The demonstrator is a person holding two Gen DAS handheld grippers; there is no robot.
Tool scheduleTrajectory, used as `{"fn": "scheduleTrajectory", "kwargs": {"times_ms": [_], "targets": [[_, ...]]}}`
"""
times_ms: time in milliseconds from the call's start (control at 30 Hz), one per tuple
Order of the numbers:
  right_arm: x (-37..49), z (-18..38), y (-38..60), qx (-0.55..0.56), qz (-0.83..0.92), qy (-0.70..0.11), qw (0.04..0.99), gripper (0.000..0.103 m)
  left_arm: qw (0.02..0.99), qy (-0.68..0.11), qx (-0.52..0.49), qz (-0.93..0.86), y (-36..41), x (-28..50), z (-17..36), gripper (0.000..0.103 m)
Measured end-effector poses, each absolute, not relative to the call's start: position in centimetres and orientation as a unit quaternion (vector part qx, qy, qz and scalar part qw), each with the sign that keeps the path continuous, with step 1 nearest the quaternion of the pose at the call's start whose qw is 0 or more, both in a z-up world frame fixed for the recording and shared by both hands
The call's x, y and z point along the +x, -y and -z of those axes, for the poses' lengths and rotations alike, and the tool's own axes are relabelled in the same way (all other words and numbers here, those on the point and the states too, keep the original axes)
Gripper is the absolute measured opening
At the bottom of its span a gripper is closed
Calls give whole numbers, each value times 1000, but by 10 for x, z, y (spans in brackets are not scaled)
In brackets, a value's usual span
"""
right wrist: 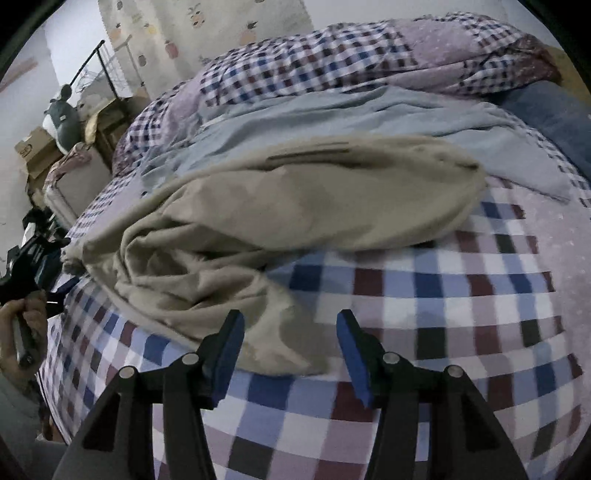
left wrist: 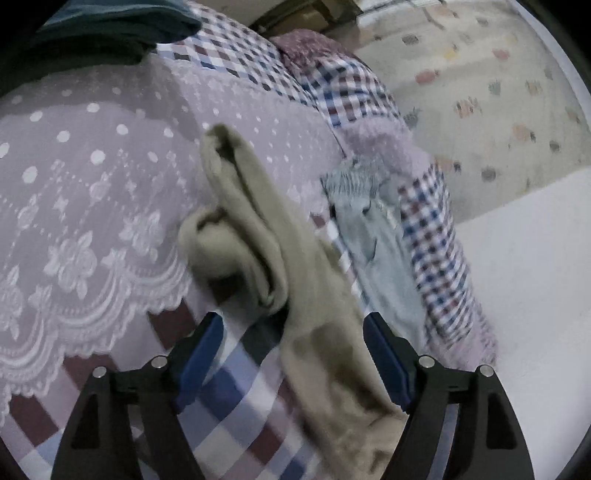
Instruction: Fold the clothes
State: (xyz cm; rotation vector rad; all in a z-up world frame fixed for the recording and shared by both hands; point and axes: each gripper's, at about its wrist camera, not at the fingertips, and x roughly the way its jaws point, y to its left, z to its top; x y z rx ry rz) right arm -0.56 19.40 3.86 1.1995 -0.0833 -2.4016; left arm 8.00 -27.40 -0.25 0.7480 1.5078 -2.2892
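Note:
A crumpled beige garment lies on the checkered bedspread, and its near end runs between the fingers of my left gripper, which stands open just above the cloth. Beyond it lies a light blue garment. In the right wrist view the same beige garment spreads across the bed in a loose heap, with the light blue garment behind it. My right gripper is open, and the beige hem sits between its blue pads.
A lilac lace-patterned quilt covers the left of the bed, with dark clothing at its far end. A blue item lies at far right. Beside the bed are cardboard boxes, a plush toy and a hand on the other gripper.

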Motion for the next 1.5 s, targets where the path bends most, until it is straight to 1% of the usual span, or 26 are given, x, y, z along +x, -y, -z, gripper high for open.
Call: {"fn": "scheduleTrajectory", "kwargs": {"times_ms": [100, 200, 333, 367, 400, 433, 700, 900, 1067, 1233, 1400, 1500], "targets": [[-7, -29, -192, 446, 864, 42, 231, 55, 154, -499, 272, 808, 263, 84, 0, 82], [-7, -18, -185, 457, 858, 37, 231, 55, 160, -496, 269, 810, 258, 88, 1, 82], [-1, -15, -183, 445, 866, 35, 225, 55, 164, -483, 266, 818, 248, 95, 1, 82], [0, -15, -183, 443, 868, 37, 222, 47, 165, -478, 266, 820, 245, 97, 1, 82], [1, -15, -183, 442, 867, 43, 226, 18, 166, -474, 267, 823, 242, 99, 1, 82], [3, -16, -184, 443, 865, 52, 231, 6, 166, -472, 268, 823, 240, 101, 0, 82], [54, -41, -176, 432, 856, 68, 275, 5, 126, -480, 288, 819, 215, 132, 2, 82], [123, -61, -169, 426, 841, 83, 323, 4, 75, -479, 300, 822, 185, 157, 2, 82], [181, -66, -158, 432, 818, 90, 368, 4, 16, -482, 337, 809, 140, 180, 8, 82], [225, -64, -139, 442, 796, 86, 403, 4, -36, -480, 362, 798, 93, 221, 12, 82], [243, -52, -129, 464, 787, 81, 398, 5, -73, -524, 369, 764, 70, 259, 27, 82], [248, -46, -128, 481, 785, 65, 385, 9, -86, -560, 375, 734, 62, 274, 40, 82]]}}
